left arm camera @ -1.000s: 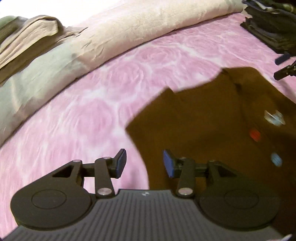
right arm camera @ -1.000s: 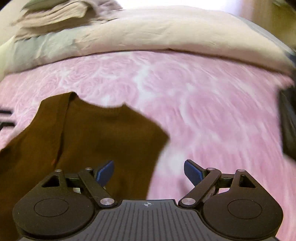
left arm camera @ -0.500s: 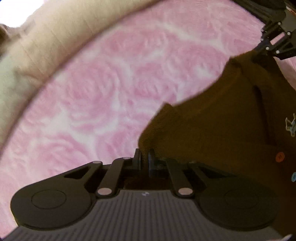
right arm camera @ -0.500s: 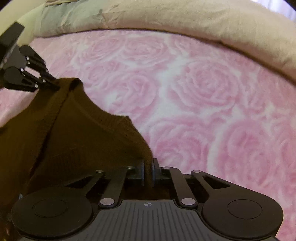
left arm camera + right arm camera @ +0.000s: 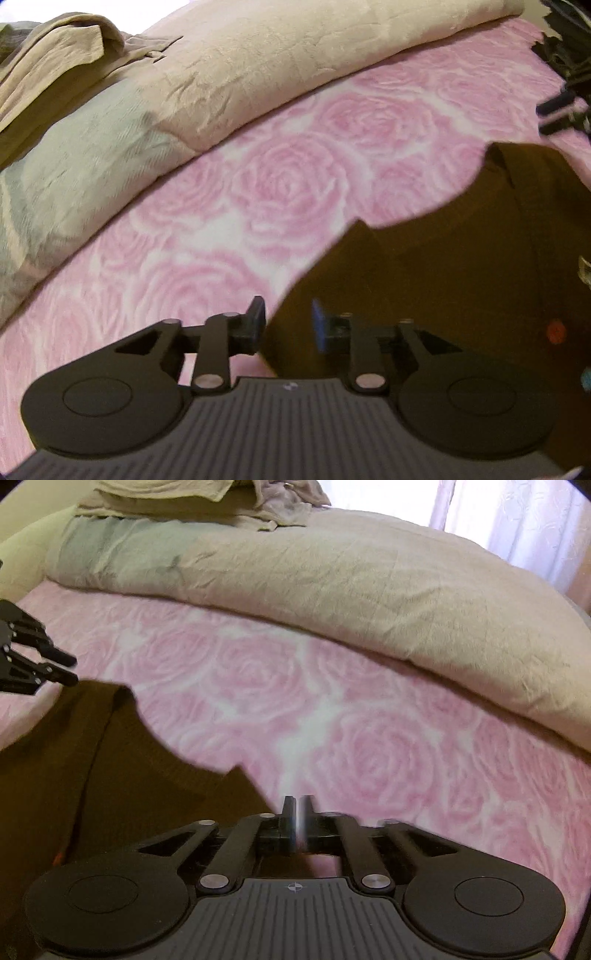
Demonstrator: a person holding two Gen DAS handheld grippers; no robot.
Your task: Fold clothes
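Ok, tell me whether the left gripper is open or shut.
Open. The left gripper shows a clear gap between its fingers, over the edge of the brown sweater, gripping nothing.

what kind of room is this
Most likely a bedroom: a pink rose-patterned blanket spread like a bedcover, a rolled beige duvet along its far edge, and a curtained window behind.

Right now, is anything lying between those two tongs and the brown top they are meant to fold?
Nothing visible does. The open left tongs hang right at the edge of the dark brown knitted garment, which lies alone on the pink rose-patterned blanket. The right tongs are shut at its other edge; whether they pinch cloth is unclear.
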